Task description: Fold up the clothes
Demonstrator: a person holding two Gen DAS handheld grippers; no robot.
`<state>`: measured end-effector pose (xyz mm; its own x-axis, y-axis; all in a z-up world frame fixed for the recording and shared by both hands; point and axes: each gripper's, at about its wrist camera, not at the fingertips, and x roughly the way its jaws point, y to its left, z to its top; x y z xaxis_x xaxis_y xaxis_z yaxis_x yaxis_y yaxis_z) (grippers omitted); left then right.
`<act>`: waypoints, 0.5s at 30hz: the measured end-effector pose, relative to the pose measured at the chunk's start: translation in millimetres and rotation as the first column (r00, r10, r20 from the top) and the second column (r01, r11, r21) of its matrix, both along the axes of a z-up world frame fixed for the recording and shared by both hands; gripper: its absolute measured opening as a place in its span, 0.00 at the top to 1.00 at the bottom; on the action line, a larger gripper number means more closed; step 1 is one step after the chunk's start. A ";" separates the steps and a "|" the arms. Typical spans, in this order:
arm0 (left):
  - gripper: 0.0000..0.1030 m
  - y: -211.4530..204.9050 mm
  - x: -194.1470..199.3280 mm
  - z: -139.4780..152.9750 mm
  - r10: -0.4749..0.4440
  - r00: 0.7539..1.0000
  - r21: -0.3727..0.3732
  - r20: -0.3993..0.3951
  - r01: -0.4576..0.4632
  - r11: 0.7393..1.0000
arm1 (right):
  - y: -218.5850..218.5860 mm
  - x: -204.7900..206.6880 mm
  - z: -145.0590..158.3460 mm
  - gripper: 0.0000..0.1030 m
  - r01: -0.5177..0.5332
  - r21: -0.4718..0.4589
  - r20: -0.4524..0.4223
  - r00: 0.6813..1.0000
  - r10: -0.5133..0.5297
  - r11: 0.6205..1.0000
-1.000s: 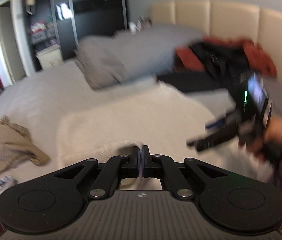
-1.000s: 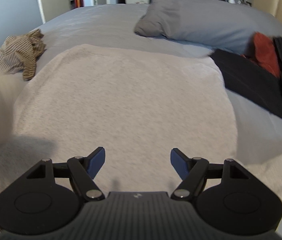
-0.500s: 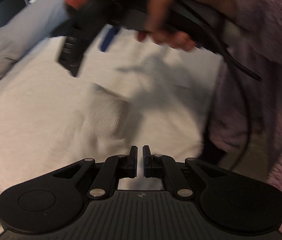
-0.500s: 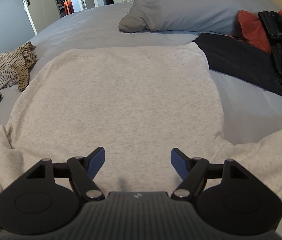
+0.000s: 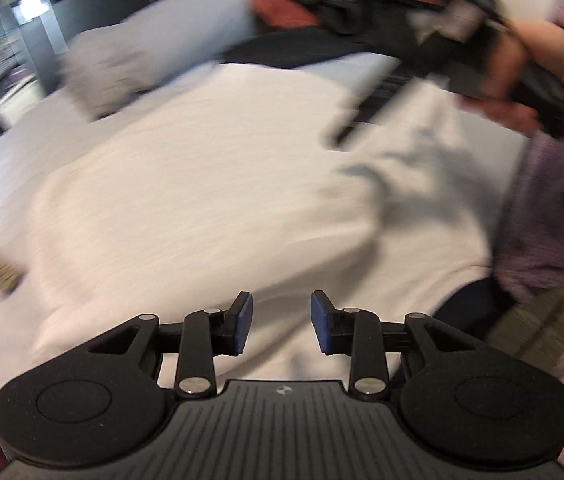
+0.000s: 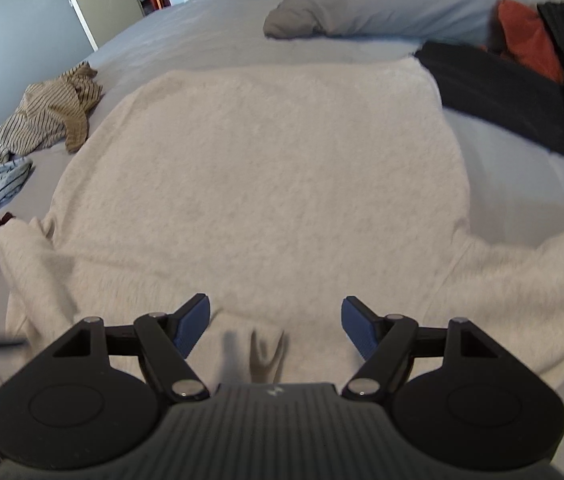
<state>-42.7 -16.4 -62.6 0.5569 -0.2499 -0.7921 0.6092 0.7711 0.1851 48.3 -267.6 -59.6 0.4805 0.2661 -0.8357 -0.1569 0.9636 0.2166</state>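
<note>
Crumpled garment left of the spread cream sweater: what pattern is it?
Tan crumpled garment with thin dark stripes; clearest in the right wrist view.

My left gripper [image 5: 281,322], earlier pinching the cream knitted sweater's [image 6: 274,184] sleeve, now gapes empty. The cuff [image 6: 248,354] lies folded across the sweater's body.

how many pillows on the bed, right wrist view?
1: a grey pillow at the far end of the bed, beyond the cream sweater. The frame edge may hide others.
</note>
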 end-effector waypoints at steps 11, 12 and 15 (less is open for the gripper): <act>0.69 94.4 33.6 -8.7 0.340 0.940 0.047 0.032 -0.341 0.939 | 5.1 -13.9 -13.4 0.31 -0.034 -0.009 -0.073 0.997 0.033 0.999; 0.69 101.6 37.9 -11.4 0.359 0.933 0.058 0.023 -0.360 0.931 | 5.5 -13.4 -14.6 0.33 -0.035 -0.010 -0.077 0.996 0.034 0.999; 0.69 120.5 50.3 -18.5 0.406 0.914 0.075 -0.012 -0.404 0.912 | 5.5 -12.4 -16.7 0.45 -0.037 -0.010 -0.085 0.996 0.036 0.999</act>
<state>7.6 104.1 -81.1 0.5772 0.0487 -0.8151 0.2532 0.9383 0.2354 35.9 -262.1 -76.4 0.3976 0.2722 -0.8762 -0.1733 0.9601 0.2196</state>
